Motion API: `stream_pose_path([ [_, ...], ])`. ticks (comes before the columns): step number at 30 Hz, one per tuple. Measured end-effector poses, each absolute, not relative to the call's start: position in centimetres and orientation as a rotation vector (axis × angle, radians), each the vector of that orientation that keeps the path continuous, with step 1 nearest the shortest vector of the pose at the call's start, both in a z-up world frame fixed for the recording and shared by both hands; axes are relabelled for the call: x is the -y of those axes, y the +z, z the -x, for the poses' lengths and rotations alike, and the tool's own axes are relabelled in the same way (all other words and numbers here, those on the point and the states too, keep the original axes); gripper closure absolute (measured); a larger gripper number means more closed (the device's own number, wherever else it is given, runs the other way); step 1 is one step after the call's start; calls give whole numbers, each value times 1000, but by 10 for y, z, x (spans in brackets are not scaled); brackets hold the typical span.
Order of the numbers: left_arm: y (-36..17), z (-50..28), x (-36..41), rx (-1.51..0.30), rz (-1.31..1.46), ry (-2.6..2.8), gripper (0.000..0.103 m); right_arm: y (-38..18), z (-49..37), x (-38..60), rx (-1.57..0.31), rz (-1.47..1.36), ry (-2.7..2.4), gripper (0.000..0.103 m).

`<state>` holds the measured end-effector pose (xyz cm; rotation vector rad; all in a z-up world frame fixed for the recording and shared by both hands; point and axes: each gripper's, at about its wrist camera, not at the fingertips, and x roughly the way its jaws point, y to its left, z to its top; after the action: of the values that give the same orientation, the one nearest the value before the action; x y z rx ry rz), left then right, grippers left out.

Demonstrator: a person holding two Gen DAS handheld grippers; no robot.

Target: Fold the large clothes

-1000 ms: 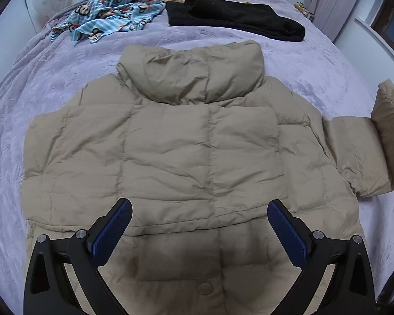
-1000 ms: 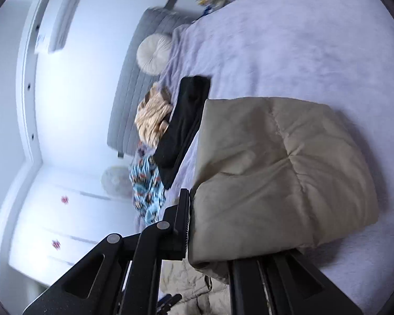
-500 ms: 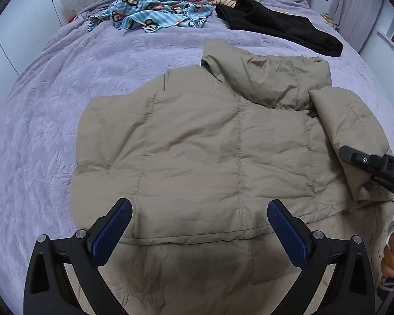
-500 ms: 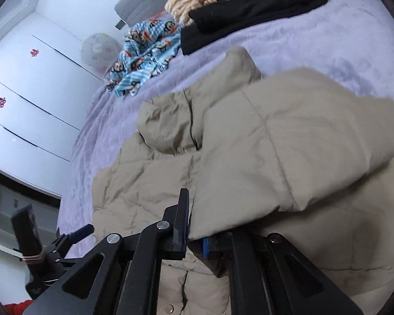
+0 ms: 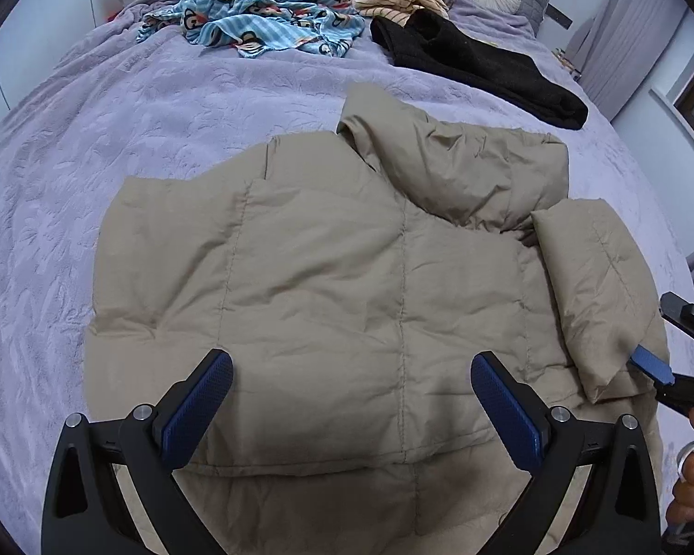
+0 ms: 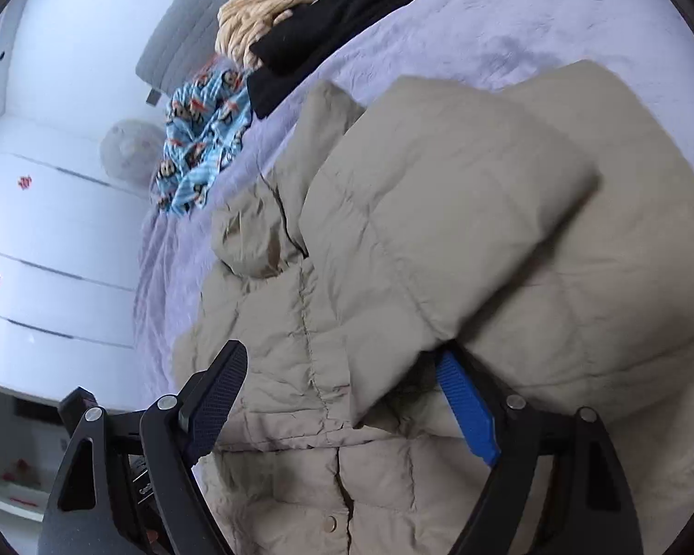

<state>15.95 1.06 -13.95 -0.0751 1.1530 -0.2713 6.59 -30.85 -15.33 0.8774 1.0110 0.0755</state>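
Puffer jacket (image 5: 347, 305) spread mid-bed on purple bedspread (image 5: 115, 138), one sleeve (image 5: 597, 286) folded onto its body | my left gripper (image 5: 351, 397) jaws wide, holding nothing, over hem | my right gripper (image 6: 342, 397) jaws spread, sleeve end between them, ungripped

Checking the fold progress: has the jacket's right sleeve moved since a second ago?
Yes. The sleeve stuck out over the purple bedspread; now it lies folded inward on the jacket, beside the collar.
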Motion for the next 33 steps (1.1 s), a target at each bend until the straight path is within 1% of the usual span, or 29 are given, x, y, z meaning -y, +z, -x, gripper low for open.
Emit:
stream_pose_path([
  [3,-141,-167,-21,-1156,114,-282,0,-155,-53,339,-946,-1031,-6,17],
  [4,-142,-169,-25,-1159,127,-284,0,-159,-52,349,-924,-1089,-31,20],
  [6,-145,-170,-32,-1167,160,-305,0,-163,-57,359,-883,-1175,-48,41],
  [7,-146,-170,-35,-1174,189,-321,0,-165,-62,361,-871,-1197,-50,63],
  [8,-146,-171,-40,-1185,230,-344,0,-164,-68,359,-873,-1191,-47,76],
  [10,-147,-172,-48,-1195,317,-394,0,-157,-82,346,-867,-1134,-2,85],
  [11,-147,-173,-53,-1197,356,-416,0,-149,-89,335,-869,-1083,45,86],
  [16,-146,-179,-73,-1190,486,-439,0,-121,-113,244,-943,-708,242,86],
  [21,-149,-183,-87,-1196,628,-503,0,-140,-112,164,-1067,-462,323,86],
  [23,-150,-185,-85,-1205,642,-538,0,-147,-111,152,-1095,-416,323,83],
  [24,-150,-186,-82,-1207,649,-555,0,-149,-111,148,-1111,-388,312,83],
  [25,-150,-186,-79,-1209,665,-579,0,-152,-112,143,-1133,-345,305,68],
  [26,-150,-186,-77,-1209,690,-607,0,-153,-111,137,-1152,-304,312,43],
  [27,-149,-186,-74,-1206,721,-633,0,-152,-109,135,-1155,-282,320,31],
  [28,-149,-186,-72,-1203,747,-655,0,-150,-108,133,-1149,-263,323,22],
  [30,-149,-185,-66,-1211,761,-688,0,-142,-101,131,-1126,-229,320,22],
  [33,-156,-189,-50,-1255,684,-675,0,-130,-85,149,-1104,-263,294,22],
])
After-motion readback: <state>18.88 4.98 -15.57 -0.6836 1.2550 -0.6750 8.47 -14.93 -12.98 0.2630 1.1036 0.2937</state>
